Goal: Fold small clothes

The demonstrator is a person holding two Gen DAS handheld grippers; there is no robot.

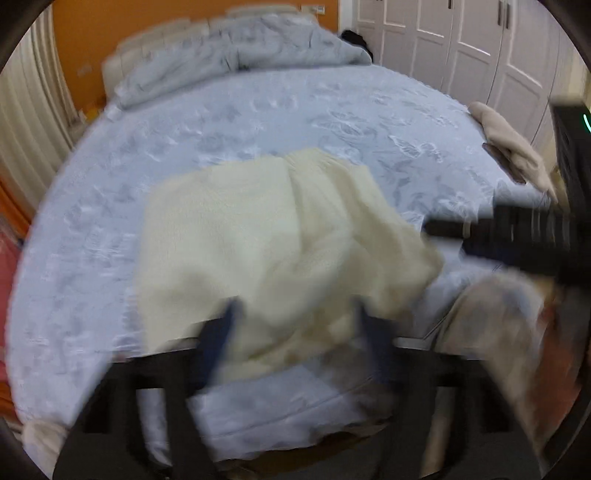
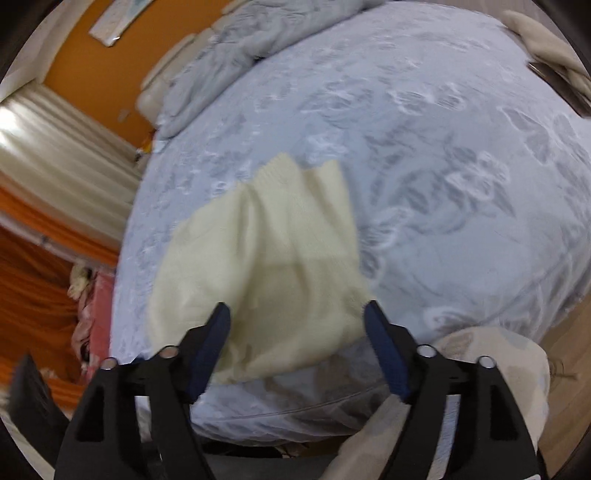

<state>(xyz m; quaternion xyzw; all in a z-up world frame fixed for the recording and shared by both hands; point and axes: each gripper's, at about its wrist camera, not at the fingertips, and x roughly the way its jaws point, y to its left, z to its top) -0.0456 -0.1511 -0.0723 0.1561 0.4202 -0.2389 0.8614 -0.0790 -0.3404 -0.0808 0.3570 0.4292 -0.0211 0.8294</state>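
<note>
Cream knit garment (image 2: 258, 266) rumpled on the blue floral bedspread (image 2: 443, 147).
Left gripper (image 1: 295, 317) and right gripper (image 2: 297, 317) both spread apart, gripping nothing; beige garment (image 1: 513, 144) at 2 o'clock.

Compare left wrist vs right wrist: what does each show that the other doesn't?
Left wrist only: white wardrobe doors and the right gripper coming in from the side. Right wrist only: orange curtain, a pink item beside the bed, and a wall picture. Both: cream garment on the blue bedspread, rumpled duvet, beige clothes at the far edge, open jaws.
</note>
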